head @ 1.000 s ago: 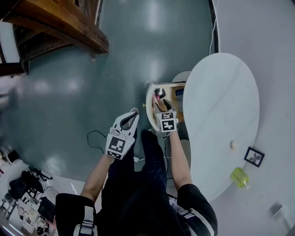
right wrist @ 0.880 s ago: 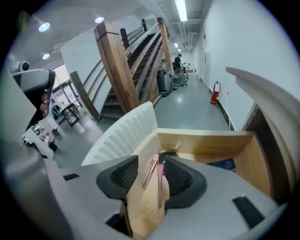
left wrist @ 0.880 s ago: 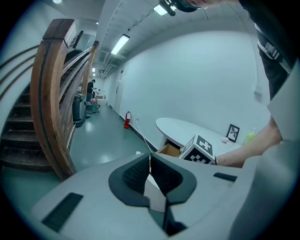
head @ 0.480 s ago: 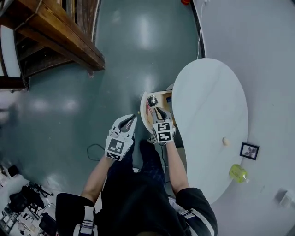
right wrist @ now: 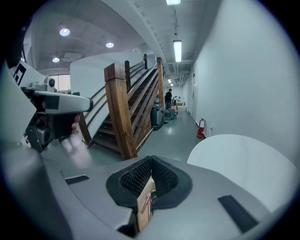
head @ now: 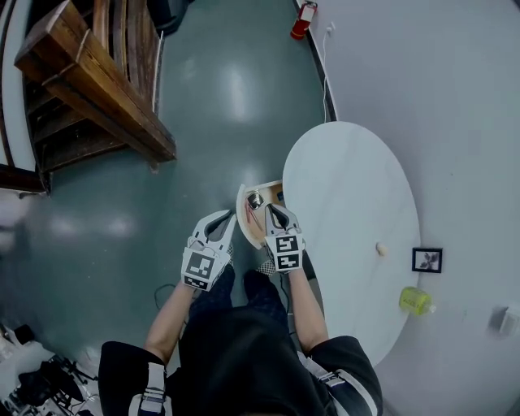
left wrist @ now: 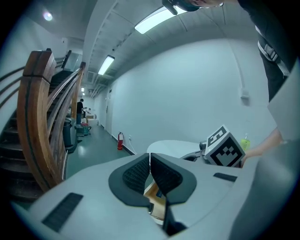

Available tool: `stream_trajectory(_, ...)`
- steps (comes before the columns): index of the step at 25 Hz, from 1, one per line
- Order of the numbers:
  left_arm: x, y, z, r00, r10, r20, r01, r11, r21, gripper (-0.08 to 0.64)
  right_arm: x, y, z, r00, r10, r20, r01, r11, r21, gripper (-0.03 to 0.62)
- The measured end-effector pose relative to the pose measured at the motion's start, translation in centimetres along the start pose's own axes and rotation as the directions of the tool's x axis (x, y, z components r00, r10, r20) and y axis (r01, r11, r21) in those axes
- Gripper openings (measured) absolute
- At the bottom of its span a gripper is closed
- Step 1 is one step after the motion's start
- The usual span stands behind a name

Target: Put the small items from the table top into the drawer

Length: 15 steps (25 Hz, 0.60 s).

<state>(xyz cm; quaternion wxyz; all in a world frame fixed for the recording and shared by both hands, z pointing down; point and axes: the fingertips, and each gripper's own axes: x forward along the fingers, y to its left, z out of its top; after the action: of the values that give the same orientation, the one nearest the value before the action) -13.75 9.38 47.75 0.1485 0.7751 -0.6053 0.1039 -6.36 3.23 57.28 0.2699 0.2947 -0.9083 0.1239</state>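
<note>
Below me stands a white oval table [head: 349,203] with its wooden drawer [head: 248,213] pulled open at the left side; a red-and-dark item lies inside. A small round pale item [head: 380,249], a little picture frame [head: 427,260] and a yellow-green bottle [head: 414,301] rest on the top. My right gripper [head: 269,208] [right wrist: 151,159] hovers over the drawer. Its jaws have just been closing and are shut with nothing between them. My left gripper [head: 230,216] [left wrist: 150,155] hangs left of the drawer, shut and empty.
A wooden staircase [head: 97,89] rises at the upper left. A red fire extinguisher [head: 301,20] stands by the wall at the top, with a cable running down the wall. Glossy green floor [head: 219,106] lies between stairs and table. Clutter sits at the lower left corner.
Both grippers have risen away from the drawer, and table and drawer now look smaller and farther below. The right gripper's jaws, open inside the drawer a second ago, have closed.
</note>
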Motion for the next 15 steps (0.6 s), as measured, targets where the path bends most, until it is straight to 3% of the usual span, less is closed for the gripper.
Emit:
stream_trajectory(7,-1.5,-1.5,5.1,0.997,-0.020,0.075,0.016,0.999,0.044,0.023,-6.0,-0.5,5.8,0.988,-0.053,0.144,0.051,0.999,0.018,0.031)
stream_trajectory(15,-3.6,-3.5,8.9,0.988,-0.063,0.141,0.046,0.992,0.121,0.025,-12.5,-0.7,9.8,0.955,-0.122,0.269,0.122,0.992,0.019,0.031)
